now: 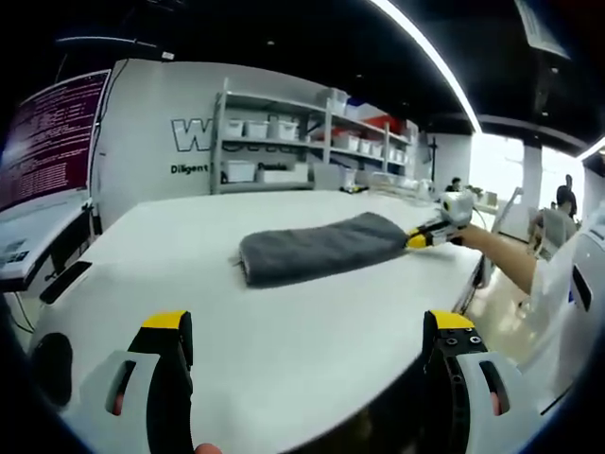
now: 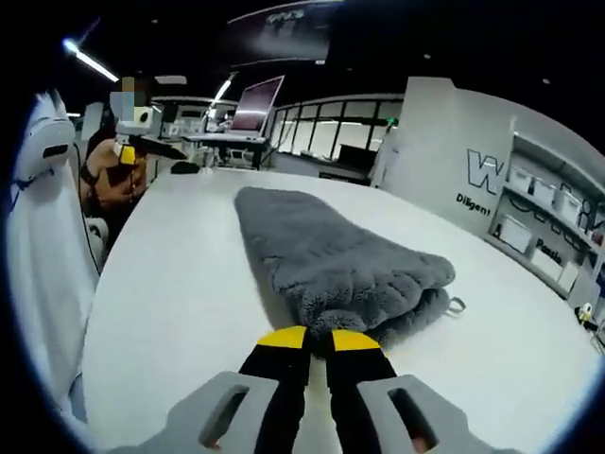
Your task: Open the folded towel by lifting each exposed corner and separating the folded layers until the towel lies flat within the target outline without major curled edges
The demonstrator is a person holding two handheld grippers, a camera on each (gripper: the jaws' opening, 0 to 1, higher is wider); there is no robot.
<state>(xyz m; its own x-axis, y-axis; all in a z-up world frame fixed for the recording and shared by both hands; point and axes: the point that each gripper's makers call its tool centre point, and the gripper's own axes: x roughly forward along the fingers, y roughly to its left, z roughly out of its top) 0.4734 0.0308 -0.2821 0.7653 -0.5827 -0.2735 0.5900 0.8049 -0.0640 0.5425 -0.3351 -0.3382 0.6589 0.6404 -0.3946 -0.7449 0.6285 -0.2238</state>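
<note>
A large room with a dark ceiling and long light strips is being shown, with a white wall bearing dark lettering (image 1: 194, 135) and a metal shelving unit (image 1: 312, 137) stacked with white bins standing against it. A screen of text (image 1: 52, 137) is being seen at the left of the left gripper view, and a row of dark-framed windows (image 2: 321, 132) is being seen at the far end of the right gripper view.

Most of the lower part of both views is being taken up by a broad white table (image 1: 312, 331), rounded at its corners. Its top is lying bare around the cloth on every side, with wide free space between the towel and the near edge in the left gripper view.

The grey towel (image 1: 317, 248) is lying folded in a long strip near the middle of the table, with its layers stacked and a small loop showing at its near end in the right gripper view.

The left gripper (image 1: 307, 345) is being held low over the near table edge, well apart from the towel, its yellow-tipped jaws spread wide and holding nothing.

The right gripper (image 2: 319, 342) is being pressed against the towel's near end, its jaws drawn almost together on the folded edge of the cloth.
</note>
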